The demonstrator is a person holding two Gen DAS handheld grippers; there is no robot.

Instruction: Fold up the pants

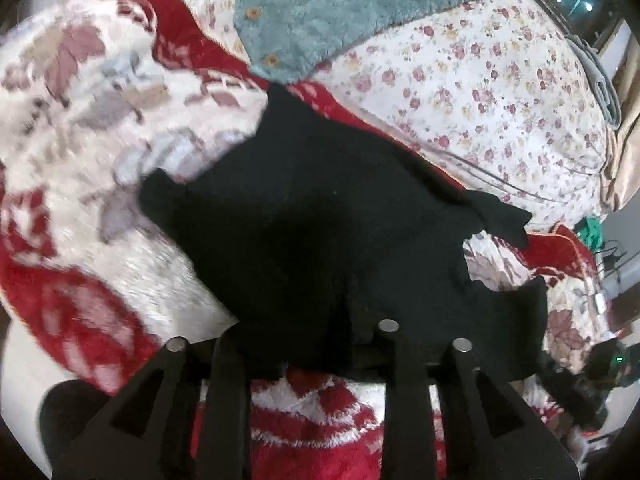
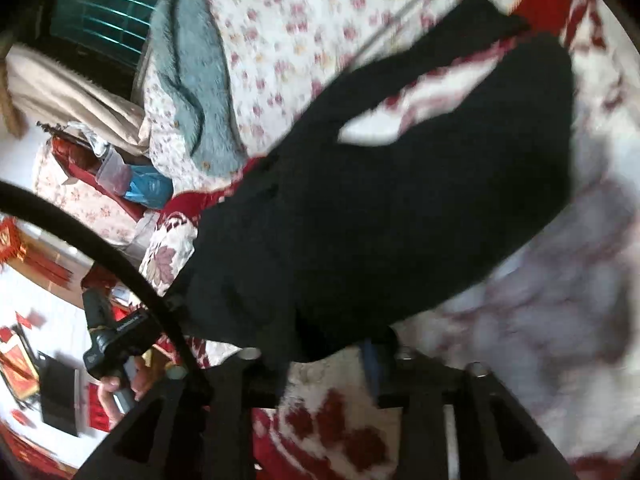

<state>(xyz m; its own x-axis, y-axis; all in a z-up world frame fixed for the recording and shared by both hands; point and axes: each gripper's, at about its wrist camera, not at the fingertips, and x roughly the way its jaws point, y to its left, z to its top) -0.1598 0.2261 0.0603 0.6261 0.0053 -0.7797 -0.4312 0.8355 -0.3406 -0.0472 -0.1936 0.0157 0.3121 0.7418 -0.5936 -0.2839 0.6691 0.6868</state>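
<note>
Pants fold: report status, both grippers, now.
Left gripper open, right gripper open, cloth edge between both. Black pants bunched on red-and-white blanket. Teal fleece beyond, clear.

The left gripper (image 1: 310, 340) is matte black, with two flat fingers between triangular cut-out braces, and small round silver studs cap the tips just beside those fingers. The right gripper (image 2: 320, 360) has the same black build, with silver studs near its tips and a blue patch on the inner side of one finger. Beside that gripper's left brace a thick black cable (image 2: 120, 260) arcs, and beyond the cable a hand (image 2: 120, 392) grips a black handle (image 2: 116, 336) bearing small pale lettering too blurred to read.
</note>
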